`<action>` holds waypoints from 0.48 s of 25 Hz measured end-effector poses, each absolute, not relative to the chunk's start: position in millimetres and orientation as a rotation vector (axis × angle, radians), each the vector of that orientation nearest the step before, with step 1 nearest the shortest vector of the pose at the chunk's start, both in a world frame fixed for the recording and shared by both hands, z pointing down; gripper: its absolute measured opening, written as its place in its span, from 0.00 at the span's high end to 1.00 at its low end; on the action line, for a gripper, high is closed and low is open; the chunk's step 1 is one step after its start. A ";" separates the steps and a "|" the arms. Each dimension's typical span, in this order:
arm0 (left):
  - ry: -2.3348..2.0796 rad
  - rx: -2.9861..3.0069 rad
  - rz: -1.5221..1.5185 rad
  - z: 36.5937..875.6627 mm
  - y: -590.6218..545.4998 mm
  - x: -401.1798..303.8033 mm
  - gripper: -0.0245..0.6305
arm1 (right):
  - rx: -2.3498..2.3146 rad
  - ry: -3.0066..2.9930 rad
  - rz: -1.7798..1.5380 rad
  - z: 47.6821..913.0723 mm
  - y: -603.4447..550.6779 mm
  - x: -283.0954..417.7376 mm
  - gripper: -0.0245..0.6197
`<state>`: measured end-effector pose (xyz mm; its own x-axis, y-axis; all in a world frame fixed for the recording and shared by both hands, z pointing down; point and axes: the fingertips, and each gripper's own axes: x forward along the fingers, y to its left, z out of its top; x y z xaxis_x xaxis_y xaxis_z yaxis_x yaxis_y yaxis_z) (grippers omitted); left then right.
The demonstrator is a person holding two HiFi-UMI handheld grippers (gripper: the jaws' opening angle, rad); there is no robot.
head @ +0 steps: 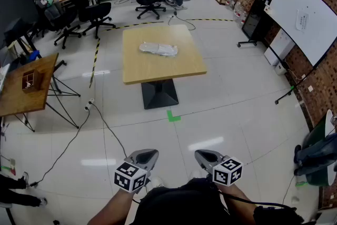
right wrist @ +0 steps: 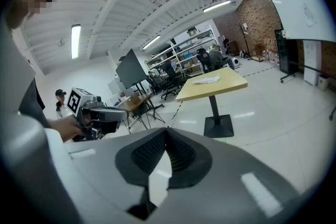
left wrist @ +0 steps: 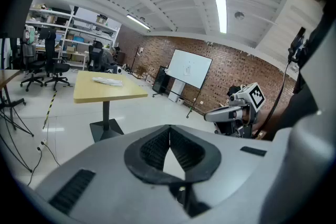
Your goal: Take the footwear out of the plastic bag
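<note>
While held low and near the person's body, left gripper (head: 150, 154) (left wrist: 169, 131): grey jaws pressed together at the tips, with nothing between them and touching nothing.
Right gripper (head: 202, 155) (right wrist: 167, 132): jaws likewise closed tip to tip and empty; it sits just right of the left one, apart from it.
Position: both hang over pale floor tiles (head: 231, 113), well apart from the table.
Table: square light-wood table (head: 158, 68) on a black pedestal, far centre.
Bag: crinkled silvery-white plastic bag (head: 158, 49) (left wrist: 107, 81) (right wrist: 206, 80), lying flat near the middle of the table top; what it holds cannot be made out.
Bag axis: long axis runs left to right, with the right end slightly nearer.
Box: small brown wooden box (head: 31, 80) on a darker table at left; contents too small to tell.
</note>
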<state>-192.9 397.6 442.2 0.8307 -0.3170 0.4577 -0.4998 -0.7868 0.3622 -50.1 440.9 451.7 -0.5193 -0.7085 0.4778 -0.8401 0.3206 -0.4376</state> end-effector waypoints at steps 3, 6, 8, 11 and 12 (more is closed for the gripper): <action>-0.583 2.520 0.541 452.6 394.8 -189.2 0.95 | 1.441 -2.371 0.922 446.0 432.3 -39.1 0.96; -0.569 2.516 0.545 456.0 392.2 -181.3 0.95 | 1.436 -2.317 0.863 451.3 435.8 -29.5 0.96; -0.563 2.516 0.542 456.8 388.5 -175.7 0.95 | 1.414 -2.280 0.828 459.5 438.3 -25.7 0.96; -0.571 2.519 0.541 457.4 375.2 -166.7 0.95 | 1.402 -2.291 0.854 466.1 426.3 -20.3 0.96; -0.579 2.517 0.541 457.3 370.1 -164.5 0.95 | 1.400 -2.301 0.861 467.2 419.5 -18.7 0.96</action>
<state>-164.5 370.1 457.3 0.8310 -0.2939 0.4723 -0.4913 -0.7861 0.3751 -18.7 419.5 467.2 -0.4727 -0.6919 0.5458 -0.8802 0.3408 -0.3303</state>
